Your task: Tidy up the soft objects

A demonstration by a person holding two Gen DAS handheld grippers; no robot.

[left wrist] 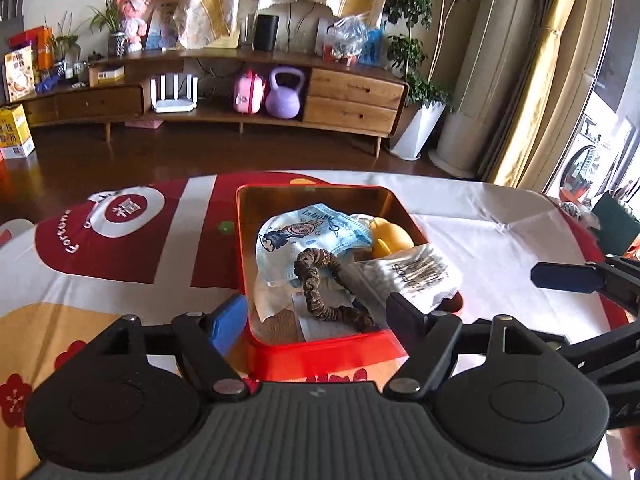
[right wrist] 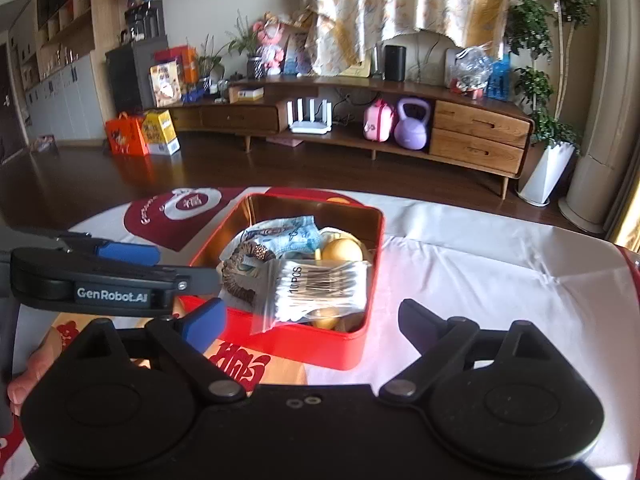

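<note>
Tabletop (left wrist: 500,216): one, covered with a smooth cloth in white, red and yellow, printed with characters and small flowers.
Sideboard (left wrist: 352,96): one long wooden unit against the far wall, two drawers at its right end, open shelves in the middle.
Tin (left wrist: 320,348): one rectangular red metal box with rounded corners and a shiny gold inside, standing open on the cloth and holding all the soft things.
Left hand-held gripper (left wrist: 316,312): one, black with a blue pad on one finger; its fingers stand spread over the tin's near wall, pinching nothing.
Right hand-held gripper (right wrist: 308,320): one, same build, fingers spread wide before the tin's near right corner, nothing between them.
Face mask (left wrist: 296,236): one, crumpled light-blue fabric with cartoon print, lying at the tin's back.
Cotton swab bag (left wrist: 416,276): one clear zip bag of white-tipped swabs, labelled, draped over the tin's right side.
Scrunchie (left wrist: 324,288): one brown ruffled fabric loop, lying on the mask and on paper packets.
Yellow rounded things (right wrist: 342,250): at least two, smooth, partly hidden under the swab bag.
Kettlebell (left wrist: 282,94): one, purple, on the sideboard's shelf beside a pink case (left wrist: 249,92).
Router (left wrist: 174,94): one, white, with upright antennas.
</note>
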